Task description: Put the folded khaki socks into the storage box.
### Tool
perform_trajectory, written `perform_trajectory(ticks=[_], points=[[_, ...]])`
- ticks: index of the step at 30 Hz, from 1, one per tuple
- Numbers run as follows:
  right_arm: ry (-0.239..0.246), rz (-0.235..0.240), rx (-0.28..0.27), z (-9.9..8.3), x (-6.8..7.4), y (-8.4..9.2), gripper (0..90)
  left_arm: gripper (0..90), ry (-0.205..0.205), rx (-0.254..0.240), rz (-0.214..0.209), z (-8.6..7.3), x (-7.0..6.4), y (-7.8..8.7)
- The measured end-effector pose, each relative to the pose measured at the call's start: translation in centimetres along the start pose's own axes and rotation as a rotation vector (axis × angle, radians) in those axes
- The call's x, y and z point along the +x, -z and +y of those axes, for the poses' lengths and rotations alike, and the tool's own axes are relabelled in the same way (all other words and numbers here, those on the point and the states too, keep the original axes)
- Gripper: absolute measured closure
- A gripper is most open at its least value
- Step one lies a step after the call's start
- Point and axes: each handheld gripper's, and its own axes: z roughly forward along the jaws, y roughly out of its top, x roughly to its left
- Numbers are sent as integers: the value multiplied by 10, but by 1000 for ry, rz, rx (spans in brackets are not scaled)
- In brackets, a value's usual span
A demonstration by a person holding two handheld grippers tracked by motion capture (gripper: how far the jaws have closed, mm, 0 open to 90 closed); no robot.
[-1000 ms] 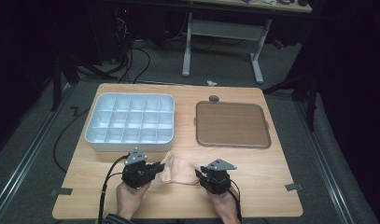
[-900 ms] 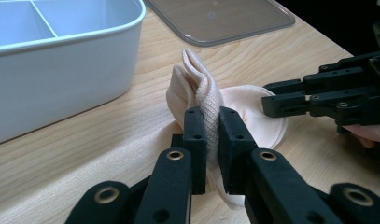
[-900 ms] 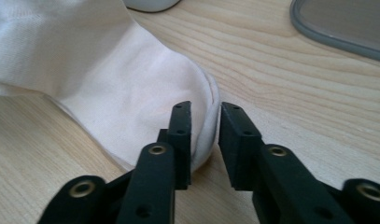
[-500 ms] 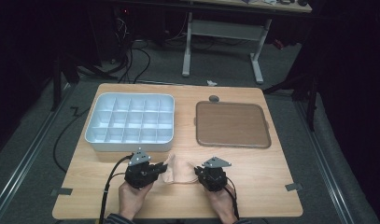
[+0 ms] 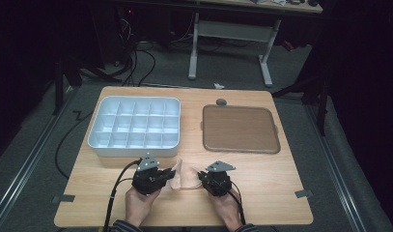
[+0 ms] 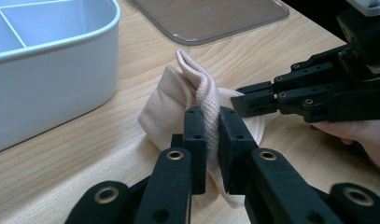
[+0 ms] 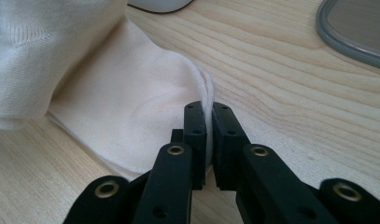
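Pale pink sock (image 5: 183,177) lies on the desk (image 5: 281,193) at the near edge, in front of the white compartment box (image 5: 136,125). Left hand-held gripper (image 6: 211,126) is clamped on a raised ribbed fold of the sock; right hand-held gripper (image 7: 208,126) is clamped on its flat rounded edge. Judged step: both ends grasped, mid-fold or lift. Next move likely calls for coordinated travel, keeping both grips firm. Brown tray (image 5: 240,129) sits apart.

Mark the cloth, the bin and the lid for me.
cloth (image 6: 169,100): left gripper view, its flat part left of the pinched fold.
bin (image 5: 106,150): high view, its near wall.
lid (image 5: 240,128): high view, its flat middle.
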Motion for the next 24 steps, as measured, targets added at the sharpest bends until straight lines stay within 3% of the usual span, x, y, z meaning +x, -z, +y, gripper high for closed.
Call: perform_trajectory(ticks=[6, 24], points=[[-6, 15, -2, 1, 1, -1, 856, 828, 11, 1, -24, 2, 0, -2], [-12, 36, -5, 4, 5, -7, 857, 825, 4, 25, -7, 2, 1, -7]])
